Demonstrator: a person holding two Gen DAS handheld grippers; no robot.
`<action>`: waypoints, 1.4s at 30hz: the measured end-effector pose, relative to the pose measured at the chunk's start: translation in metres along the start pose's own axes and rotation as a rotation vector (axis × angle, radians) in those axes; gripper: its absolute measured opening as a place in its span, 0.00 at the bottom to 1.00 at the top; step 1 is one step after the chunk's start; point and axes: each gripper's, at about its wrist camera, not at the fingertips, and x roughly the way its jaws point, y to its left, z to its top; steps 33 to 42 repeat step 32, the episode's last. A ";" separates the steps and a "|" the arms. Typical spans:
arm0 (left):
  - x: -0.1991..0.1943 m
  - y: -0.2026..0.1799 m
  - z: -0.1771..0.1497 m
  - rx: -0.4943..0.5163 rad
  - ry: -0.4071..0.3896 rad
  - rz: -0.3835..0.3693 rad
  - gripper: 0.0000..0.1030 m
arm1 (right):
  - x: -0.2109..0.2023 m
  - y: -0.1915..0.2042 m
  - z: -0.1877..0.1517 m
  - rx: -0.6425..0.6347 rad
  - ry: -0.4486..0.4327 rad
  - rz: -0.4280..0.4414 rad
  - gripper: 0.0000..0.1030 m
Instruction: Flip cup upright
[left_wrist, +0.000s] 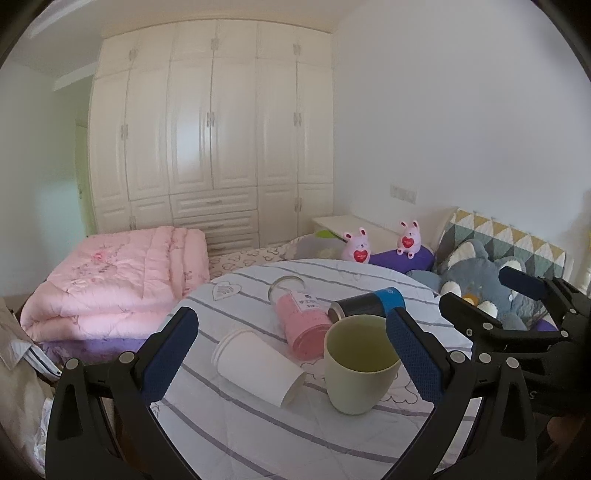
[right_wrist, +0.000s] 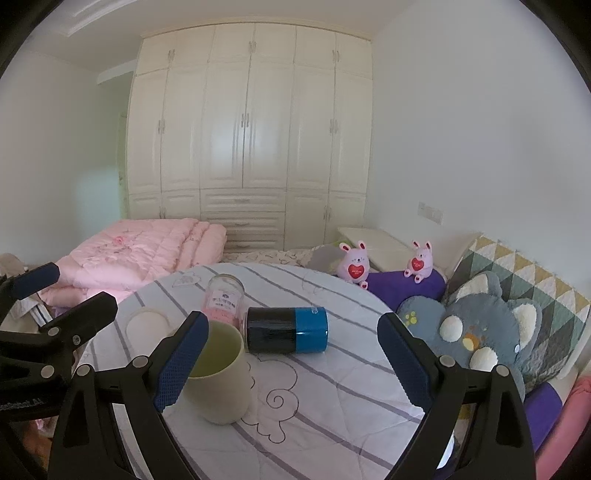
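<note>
A pale green cup (left_wrist: 356, 365) stands upright on the round striped table (left_wrist: 258, 435); it also shows in the right wrist view (right_wrist: 221, 376). A white paper cup (left_wrist: 256, 365) lies on its side left of it, seen end-on in the right wrist view (right_wrist: 147, 326). A pink-filled glass jar (left_wrist: 301, 321) (right_wrist: 223, 302) and a black-and-blue can (left_wrist: 369, 302) (right_wrist: 287, 330) lie on their sides behind. My left gripper (left_wrist: 291, 332) is open and empty above the paper cup and green cup. My right gripper (right_wrist: 291, 332) is open and empty above the can.
A folded pink quilt (left_wrist: 110, 284) lies on the bed to the left. Two pink plush rabbits (right_wrist: 354, 266) and a grey plush toy (right_wrist: 480, 332) sit at the right by a patterned headboard. A white wardrobe (left_wrist: 210, 129) fills the back wall.
</note>
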 end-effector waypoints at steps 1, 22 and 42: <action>0.001 0.000 0.000 0.000 0.002 -0.002 1.00 | 0.001 -0.001 -0.001 0.003 0.002 0.000 0.91; 0.008 0.000 -0.002 0.002 0.003 0.007 1.00 | 0.006 -0.001 -0.003 0.006 0.030 -0.007 0.91; 0.014 0.007 -0.008 0.011 0.021 0.031 1.00 | 0.016 0.006 -0.003 -0.001 0.048 0.005 0.91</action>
